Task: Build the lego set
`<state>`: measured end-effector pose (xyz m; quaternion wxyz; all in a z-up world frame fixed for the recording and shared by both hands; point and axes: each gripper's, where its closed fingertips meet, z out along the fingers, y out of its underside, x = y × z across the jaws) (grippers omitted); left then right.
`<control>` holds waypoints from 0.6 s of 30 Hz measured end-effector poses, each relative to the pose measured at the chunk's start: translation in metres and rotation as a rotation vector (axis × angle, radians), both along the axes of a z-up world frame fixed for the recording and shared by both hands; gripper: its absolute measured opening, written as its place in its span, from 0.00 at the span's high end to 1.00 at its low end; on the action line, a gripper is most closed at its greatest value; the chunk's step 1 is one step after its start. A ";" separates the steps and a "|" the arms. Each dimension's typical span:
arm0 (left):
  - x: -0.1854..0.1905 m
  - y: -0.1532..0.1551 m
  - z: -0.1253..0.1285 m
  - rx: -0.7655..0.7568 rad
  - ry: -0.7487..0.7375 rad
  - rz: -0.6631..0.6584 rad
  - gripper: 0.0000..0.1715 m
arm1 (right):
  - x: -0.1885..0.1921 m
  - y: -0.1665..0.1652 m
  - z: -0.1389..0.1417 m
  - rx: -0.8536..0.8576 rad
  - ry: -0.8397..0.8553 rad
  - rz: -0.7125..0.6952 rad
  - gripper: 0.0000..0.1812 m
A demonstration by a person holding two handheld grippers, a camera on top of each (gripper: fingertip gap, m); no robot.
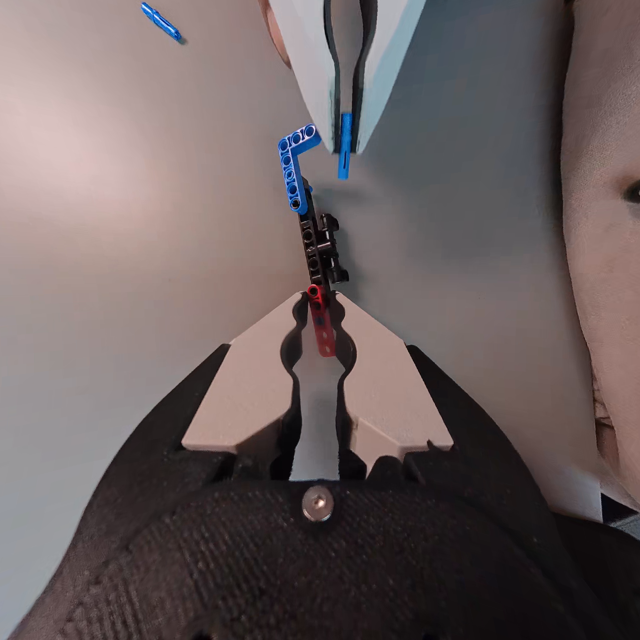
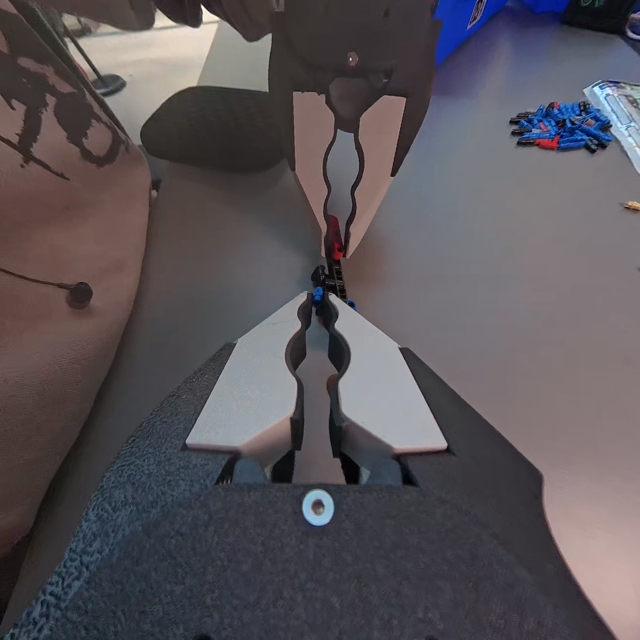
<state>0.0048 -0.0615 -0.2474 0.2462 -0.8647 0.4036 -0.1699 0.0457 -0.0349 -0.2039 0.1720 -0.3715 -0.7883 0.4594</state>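
Note:
My left gripper (image 1: 320, 294) is shut on the red beam (image 1: 323, 327) at the near end of a small assembly held above the table. A black beam (image 1: 312, 249) with black connectors (image 1: 330, 246) runs on from it, and a blue L-shaped beam (image 1: 292, 166) sits at the far end. My right gripper (image 1: 346, 149) comes in from the top, shut on a blue pin (image 1: 344, 156). The pin's tip hangs just right of the L-beam, apart from it. In the right wrist view my right gripper (image 2: 318, 295) holds the pin (image 2: 317, 298), facing the left gripper (image 2: 337, 254) and black beam (image 2: 339, 281).
A loose blue pin (image 1: 161, 22) lies on the grey table (image 1: 121, 207). A pile of blue and black pins (image 2: 561, 130), a booklet (image 2: 620, 104) and a blue box (image 2: 460, 27) sit to the right. A chair seat (image 2: 214, 128) and a person's clothing (image 2: 69, 207) are at the left. Left tips to right tips: about 7 centimeters.

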 end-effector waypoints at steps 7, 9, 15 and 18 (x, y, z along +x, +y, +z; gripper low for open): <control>0.011 0.005 0.000 0.096 -0.078 0.108 0.94 | 0.004 -0.002 -0.036 0.185 -0.077 0.015 0.98; 0.010 0.008 0.003 0.154 -0.054 0.126 0.94 | 0.004 0.000 -0.039 0.225 -0.074 0.003 0.98; 0.012 0.012 0.010 0.267 -0.059 0.180 0.96 | 0.003 0.006 -0.045 0.279 -0.064 -0.047 0.98; 0.011 0.014 0.011 0.298 -0.078 0.212 0.96 | 0.001 0.008 -0.046 0.282 -0.064 -0.065 0.98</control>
